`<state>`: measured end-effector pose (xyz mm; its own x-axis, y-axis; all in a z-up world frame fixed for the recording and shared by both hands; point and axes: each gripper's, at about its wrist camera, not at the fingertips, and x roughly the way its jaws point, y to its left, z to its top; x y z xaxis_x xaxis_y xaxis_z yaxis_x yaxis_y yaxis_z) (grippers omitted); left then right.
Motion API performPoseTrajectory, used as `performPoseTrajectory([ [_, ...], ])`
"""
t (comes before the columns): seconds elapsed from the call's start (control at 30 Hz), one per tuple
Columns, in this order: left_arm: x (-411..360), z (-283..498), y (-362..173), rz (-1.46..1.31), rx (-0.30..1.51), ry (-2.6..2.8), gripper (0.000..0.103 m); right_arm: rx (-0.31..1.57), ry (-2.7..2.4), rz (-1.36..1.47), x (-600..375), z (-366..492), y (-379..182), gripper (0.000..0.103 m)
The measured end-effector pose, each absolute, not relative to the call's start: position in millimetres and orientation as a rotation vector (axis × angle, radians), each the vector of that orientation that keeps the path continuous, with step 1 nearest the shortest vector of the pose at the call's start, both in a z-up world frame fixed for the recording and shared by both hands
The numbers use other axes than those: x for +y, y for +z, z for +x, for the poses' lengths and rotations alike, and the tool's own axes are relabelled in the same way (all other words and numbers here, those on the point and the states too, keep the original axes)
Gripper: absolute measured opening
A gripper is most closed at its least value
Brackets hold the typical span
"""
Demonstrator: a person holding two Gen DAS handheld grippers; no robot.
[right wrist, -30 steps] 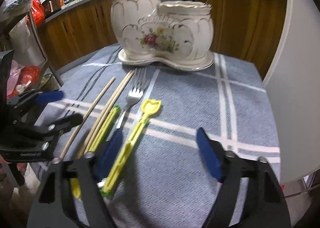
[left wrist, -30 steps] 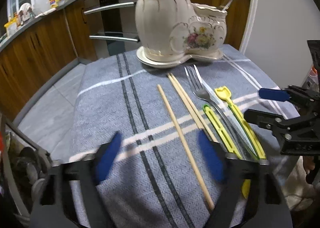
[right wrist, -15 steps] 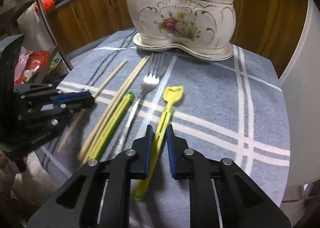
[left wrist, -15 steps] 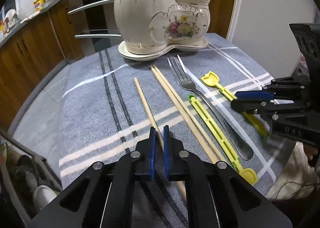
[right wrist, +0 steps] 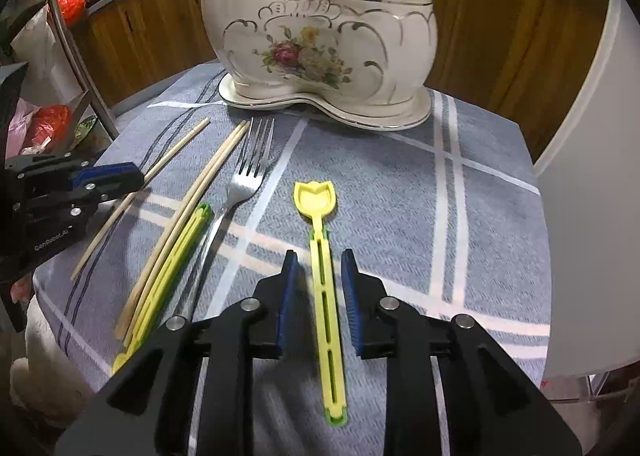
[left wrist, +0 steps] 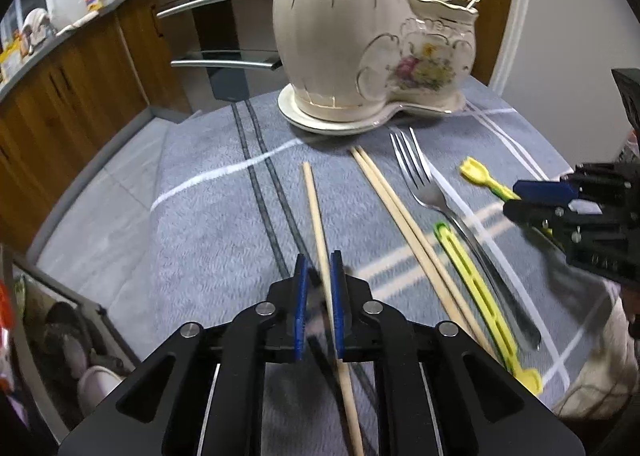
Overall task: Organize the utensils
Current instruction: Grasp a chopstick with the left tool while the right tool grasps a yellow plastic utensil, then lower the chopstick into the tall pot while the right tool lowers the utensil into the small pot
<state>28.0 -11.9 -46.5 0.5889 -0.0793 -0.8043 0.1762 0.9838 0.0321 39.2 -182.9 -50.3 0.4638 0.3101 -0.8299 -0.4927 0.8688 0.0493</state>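
My left tongs [left wrist: 319, 298] sit narrow around the lone chopstick [left wrist: 316, 216], the right pad touching it, the left showing a sliver of gap, so I judge the grip unsure. My right tongs [right wrist: 319, 298] stand partly open astride the yellow spoon [right wrist: 322, 256], not pinching it. To do this well, I should close squarely on each shaft before lifting, then keep them level. Beyond, the chopstick pair [left wrist: 404, 216], fork [left wrist: 436, 208] and green stick [left wrist: 472, 280] lie on the surface [left wrist: 200, 216]; the ceramic holder [left wrist: 360, 36] waits at the far side.
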Motion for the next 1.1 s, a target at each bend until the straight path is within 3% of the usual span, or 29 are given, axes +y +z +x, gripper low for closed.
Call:
performPoseTrajectory([
  [0.27,-15,50,-50,0.069,0.933,-0.145,0.013,0.978,0.506,-0.181,-182,49,-50,0.024],
  [0.33,-15,52,-50,0.069,0.929,-0.145,0.013,0.97,0.512,-0.197,-184,47,-49,0.01],
  [0.4,-15,51,-51,0.084,0.917,-0.144,0.006,0.963,0.523,-0.188,-187,45,-48,0.01],
  [0.7,6,35,-34,0.022,0.82,-0.192,0.005,0.799,0.544,-0.11,-208,36,-16,0.01],
  [1.1,30,10,41,-0.188,0.526,-0.374,0.005,0.516,0.546,0.066,-209,45,42,0.01],
])
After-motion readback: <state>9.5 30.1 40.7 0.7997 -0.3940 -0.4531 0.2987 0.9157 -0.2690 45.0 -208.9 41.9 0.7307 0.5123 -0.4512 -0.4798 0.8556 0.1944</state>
